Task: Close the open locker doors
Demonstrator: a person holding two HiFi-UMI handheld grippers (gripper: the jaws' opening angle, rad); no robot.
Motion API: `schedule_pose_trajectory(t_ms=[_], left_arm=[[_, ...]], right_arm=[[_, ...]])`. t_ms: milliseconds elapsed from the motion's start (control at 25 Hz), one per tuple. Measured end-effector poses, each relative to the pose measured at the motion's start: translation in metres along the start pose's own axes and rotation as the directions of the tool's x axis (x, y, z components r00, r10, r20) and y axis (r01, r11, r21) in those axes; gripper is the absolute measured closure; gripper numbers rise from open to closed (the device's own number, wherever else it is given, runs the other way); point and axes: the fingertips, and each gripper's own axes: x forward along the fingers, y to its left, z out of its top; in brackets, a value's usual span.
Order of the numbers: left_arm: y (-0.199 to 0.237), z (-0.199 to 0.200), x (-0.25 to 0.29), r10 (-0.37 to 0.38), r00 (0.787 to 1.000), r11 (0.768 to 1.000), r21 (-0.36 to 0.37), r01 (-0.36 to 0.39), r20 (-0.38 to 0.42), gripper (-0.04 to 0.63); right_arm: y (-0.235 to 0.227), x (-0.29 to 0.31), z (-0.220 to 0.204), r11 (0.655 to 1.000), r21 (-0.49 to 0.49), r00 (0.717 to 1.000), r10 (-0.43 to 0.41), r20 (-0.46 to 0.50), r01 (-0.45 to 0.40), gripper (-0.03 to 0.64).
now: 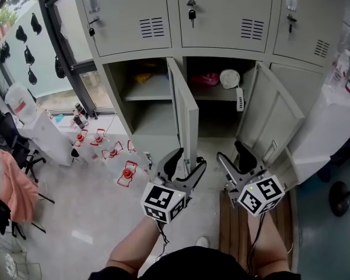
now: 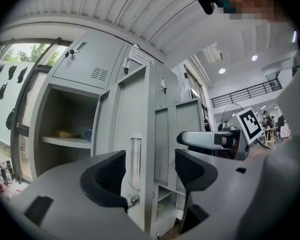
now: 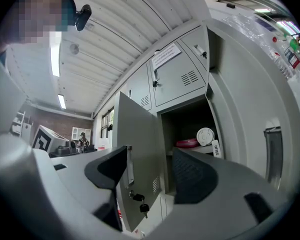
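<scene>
Ahead, two open locker doors (image 1: 187, 114) (image 1: 278, 119)

Left forearm (image 1: 134, 245) and right forearm (image 1: 269, 238), both bare, reach forward side by side; left gripper (image 1: 188, 161) points ahead and slightly right, jaws standing well apart; right gripper (image 1: 232, 153) sits just beside it, jaws likewise wide apart; wrists apparently level, though the marker cubes (image 1: 163, 202) hide them.

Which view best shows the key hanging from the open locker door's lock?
The right gripper view: the key hangs in plain sight from the open door. The head view sees that door nearly edge-on, with no key visible; the left gripper view shows only a metal lock part.
</scene>
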Motion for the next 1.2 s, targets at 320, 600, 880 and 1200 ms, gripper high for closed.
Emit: schedule_pose_trajectory(t_ms=[320,600,880,1200], left_arm=[[0.003,0.003,0.010,0.069,0.998,0.998,0.008,-0.069,0.005,0.301],[0.005,-0.002,0.016,0.103,0.995,0.995,0.007,-0.103,-0.013,0.344],[0.011,-0.002,0.020,0.142,0.990,0.990,0.010,-0.142,-0.015,0.418],[0.014,-0.001,0.014,0.166,0.986,0.986,0.023,-0.165,-0.021,0.434]], right_arm=[[-0.009,0.002,0.003,0.999,-0.004,0.999,0.050,0.002,-0.050,0.344],[-0.011,0.005,0.004,0.997,-0.011,0.997,0.079,-0.002,-0.079,0.345],[-0.015,0.011,0.005,0.994,-0.015,0.995,0.104,-0.001,-0.104,0.350],[-0.010,0.022,0.006,0.987,0.003,0.987,0.157,0.020,-0.158,0.354]])
